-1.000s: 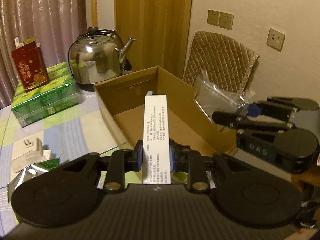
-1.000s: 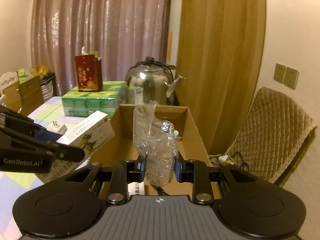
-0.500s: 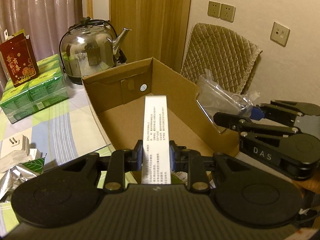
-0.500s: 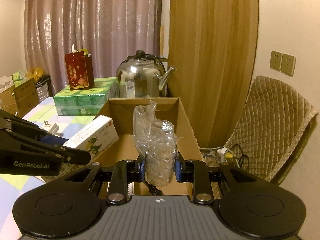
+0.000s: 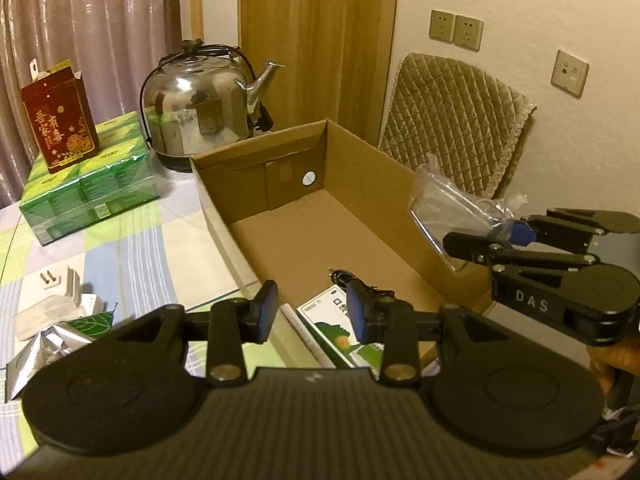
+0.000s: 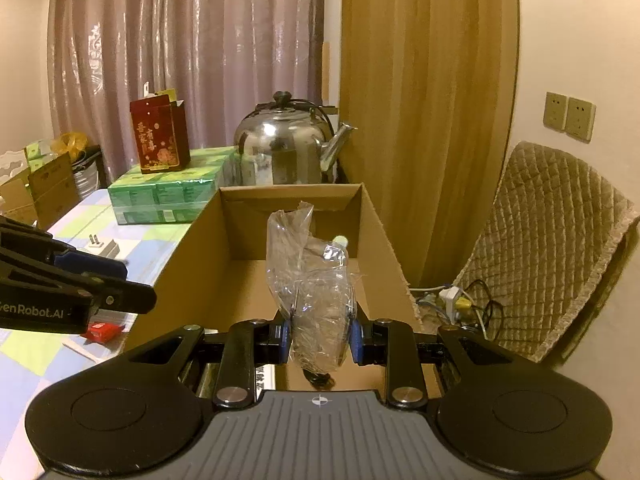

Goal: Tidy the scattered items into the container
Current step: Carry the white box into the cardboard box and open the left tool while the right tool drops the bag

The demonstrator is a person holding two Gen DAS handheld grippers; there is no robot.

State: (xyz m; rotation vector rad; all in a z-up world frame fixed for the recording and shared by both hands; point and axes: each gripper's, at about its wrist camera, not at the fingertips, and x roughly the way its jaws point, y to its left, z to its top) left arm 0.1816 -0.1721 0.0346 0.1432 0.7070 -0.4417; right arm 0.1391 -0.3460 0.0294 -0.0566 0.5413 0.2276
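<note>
Jaws of your left claw are opening with nothing between them; the green-and-white carton lies just below in the cardboard box. Your right claw, marked "DAS", pinches a clear plastic bag above the box's near end.

My left tool is matte black, with 2 round discs on a ribbed grey body, 2 silver screws and blue pads. My right tool matches it; its side reads "DAS", the left's "GenRobot.AI".
</note>
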